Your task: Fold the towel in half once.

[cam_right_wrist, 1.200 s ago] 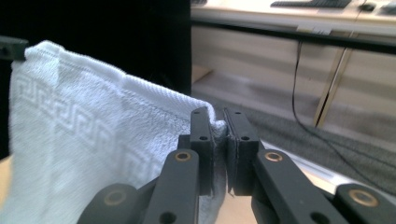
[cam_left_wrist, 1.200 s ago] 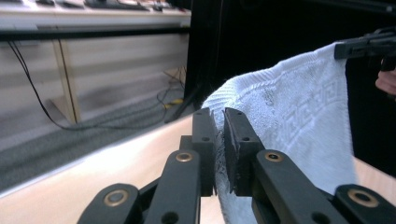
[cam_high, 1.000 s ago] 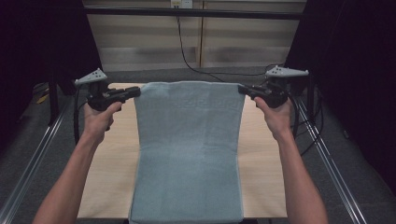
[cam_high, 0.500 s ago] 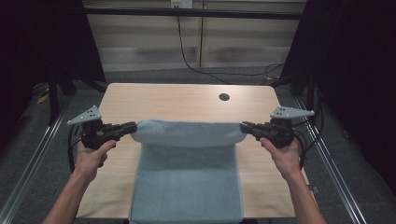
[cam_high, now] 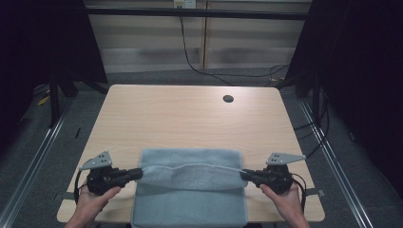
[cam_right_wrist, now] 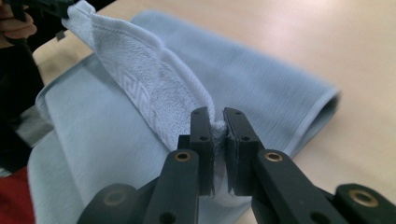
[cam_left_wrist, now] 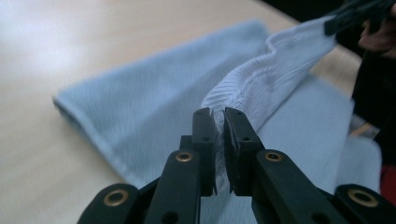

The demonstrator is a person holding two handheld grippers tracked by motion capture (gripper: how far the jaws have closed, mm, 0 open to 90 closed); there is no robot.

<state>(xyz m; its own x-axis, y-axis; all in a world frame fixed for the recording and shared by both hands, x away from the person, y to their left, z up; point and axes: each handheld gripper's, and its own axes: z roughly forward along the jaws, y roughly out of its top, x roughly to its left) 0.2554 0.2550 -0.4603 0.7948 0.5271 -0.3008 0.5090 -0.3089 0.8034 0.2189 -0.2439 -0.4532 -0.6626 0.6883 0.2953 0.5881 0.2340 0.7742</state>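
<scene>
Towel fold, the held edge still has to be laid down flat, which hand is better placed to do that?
Neither alone, probably. The left gripper and right gripper each pinch one corner of the towel, level and low over the table, so both together.

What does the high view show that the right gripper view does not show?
High view alone: the round hole in the table, the dark cable on the floor behind, and the grey plate on the right gripper. Right gripper view alone: the woven key pattern on the towel's border. Both: the blue towel, folded on the table, its edge pinched by that gripper.
</scene>
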